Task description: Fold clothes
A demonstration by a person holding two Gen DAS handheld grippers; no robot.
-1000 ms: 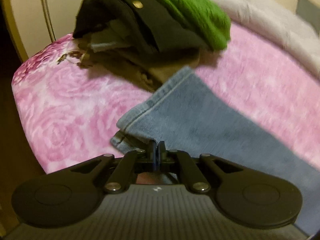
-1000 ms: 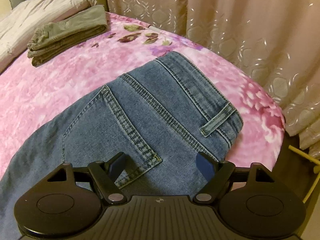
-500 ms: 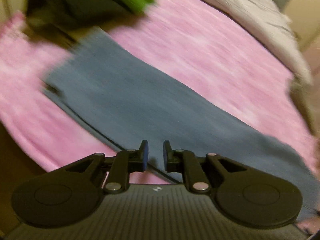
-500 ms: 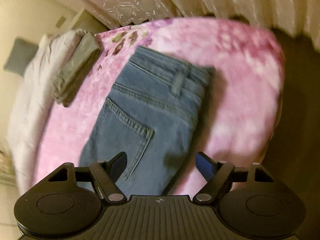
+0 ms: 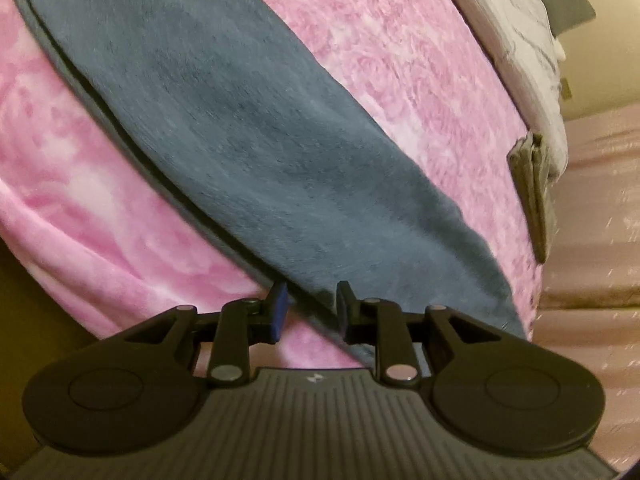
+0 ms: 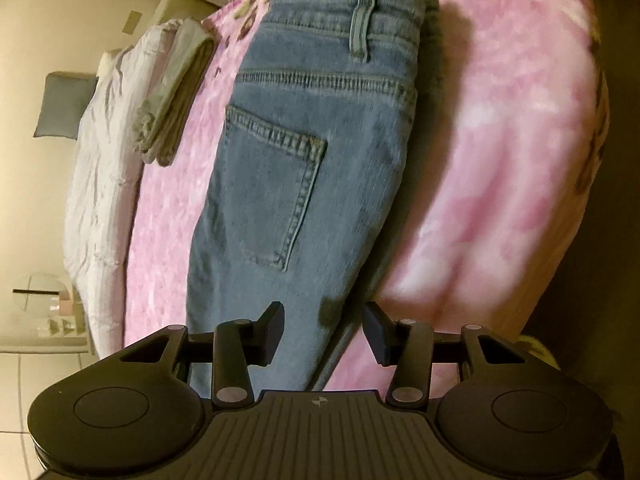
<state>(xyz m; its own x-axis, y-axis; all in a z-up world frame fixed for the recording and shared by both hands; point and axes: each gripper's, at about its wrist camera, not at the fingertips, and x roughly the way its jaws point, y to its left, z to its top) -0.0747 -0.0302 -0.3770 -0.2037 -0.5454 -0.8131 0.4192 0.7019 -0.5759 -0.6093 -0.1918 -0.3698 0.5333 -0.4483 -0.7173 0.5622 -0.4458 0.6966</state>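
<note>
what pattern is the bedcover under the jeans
Pink with a rose-like floral print; it shows best in the right wrist view.

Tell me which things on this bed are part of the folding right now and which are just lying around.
In the job:
jeans, lying flat, folded lengthwise
left gripper, jaws opening over the jeans' edge
right gripper, jaws closing, not gripping yet

Lying about:
folded grey garment
white bedding
pink blanket underneath
grey pillow
</note>
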